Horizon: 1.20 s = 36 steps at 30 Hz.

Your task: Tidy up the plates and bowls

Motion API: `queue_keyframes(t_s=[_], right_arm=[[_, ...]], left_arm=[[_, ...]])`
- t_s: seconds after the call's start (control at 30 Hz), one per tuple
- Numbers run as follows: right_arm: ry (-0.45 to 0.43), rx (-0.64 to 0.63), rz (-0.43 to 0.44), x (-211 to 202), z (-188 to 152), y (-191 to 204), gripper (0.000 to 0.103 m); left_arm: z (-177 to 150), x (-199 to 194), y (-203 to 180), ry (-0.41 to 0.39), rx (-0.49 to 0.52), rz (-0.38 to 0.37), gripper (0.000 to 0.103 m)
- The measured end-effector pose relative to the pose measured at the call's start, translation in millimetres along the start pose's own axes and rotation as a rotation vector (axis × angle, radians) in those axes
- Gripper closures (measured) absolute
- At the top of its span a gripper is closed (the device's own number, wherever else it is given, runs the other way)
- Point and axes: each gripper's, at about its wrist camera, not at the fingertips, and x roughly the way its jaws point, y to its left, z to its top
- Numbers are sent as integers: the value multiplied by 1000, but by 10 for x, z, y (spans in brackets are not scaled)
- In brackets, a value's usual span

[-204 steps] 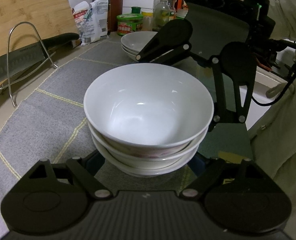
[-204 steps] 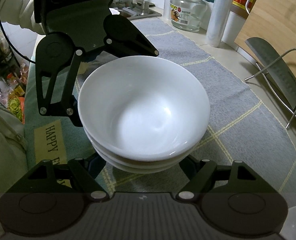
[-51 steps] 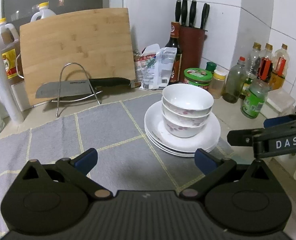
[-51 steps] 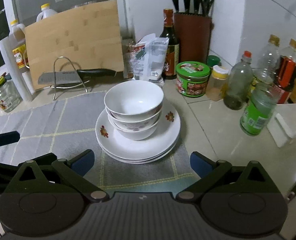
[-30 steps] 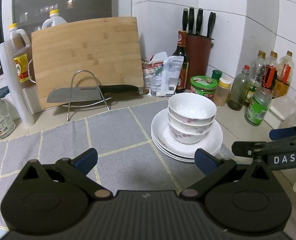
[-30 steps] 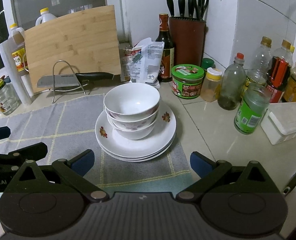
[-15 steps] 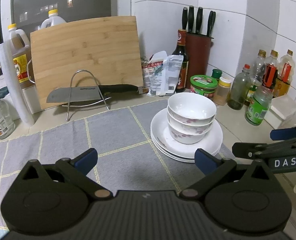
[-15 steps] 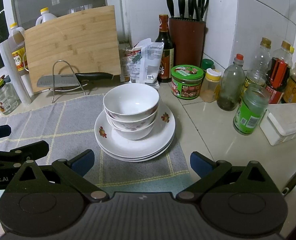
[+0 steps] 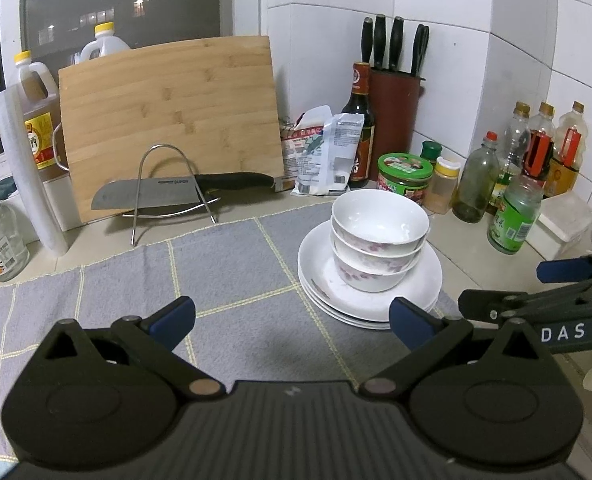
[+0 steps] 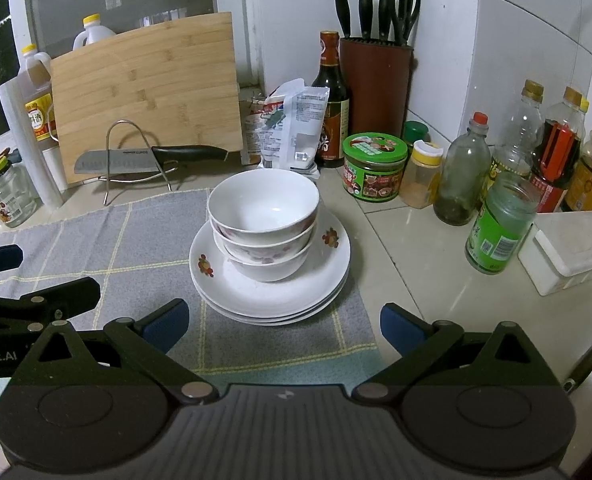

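The left gripper (image 9: 292,314) is wide open and holds nothing; its two blue pads stand far apart above the grey cloth (image 9: 224,264). The right gripper (image 10: 284,322) is open just as wide and is also empty. Both hang over the near part of the counter, apart from the dishes.

From the left gripper, the stack of bowls (image 9: 379,236) lies forward and to the right, beyond the right pad. From the right gripper, the same stack of bowls (image 10: 264,226) lies almost straight ahead, between the lines of its two fingers and a little to the left of centre. So I judge that the right gripper is the nearer one and the better aligned one, if another move to the dishes is needed.

There are three bowls, nested one in another and upright, and they stand in the middle of a pile of plates (image 10: 327,264) with small flower marks. The pile sits on the far right corner of the cloth, with its right edge reaching to the bare counter. The stack has no long axis, because all is round; only its height matters.

Judging from how things lie, the organizing looks finished or nearly so, since no loose plate or bowl shows elsewhere. Behind stand a cutting board (image 10: 144,88), a knife on a wire rack (image 10: 136,156) and several bottles and jars (image 10: 499,224), all apart from the pile.
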Motion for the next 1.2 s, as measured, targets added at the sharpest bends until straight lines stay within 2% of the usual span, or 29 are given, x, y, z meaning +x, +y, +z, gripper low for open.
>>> queue_keyframes(t_s=[1.2], right_arm=[[-1,5,-20,-49,8,-64,0]], left_arm=[[6,7,-64,4,4,-11,1]])
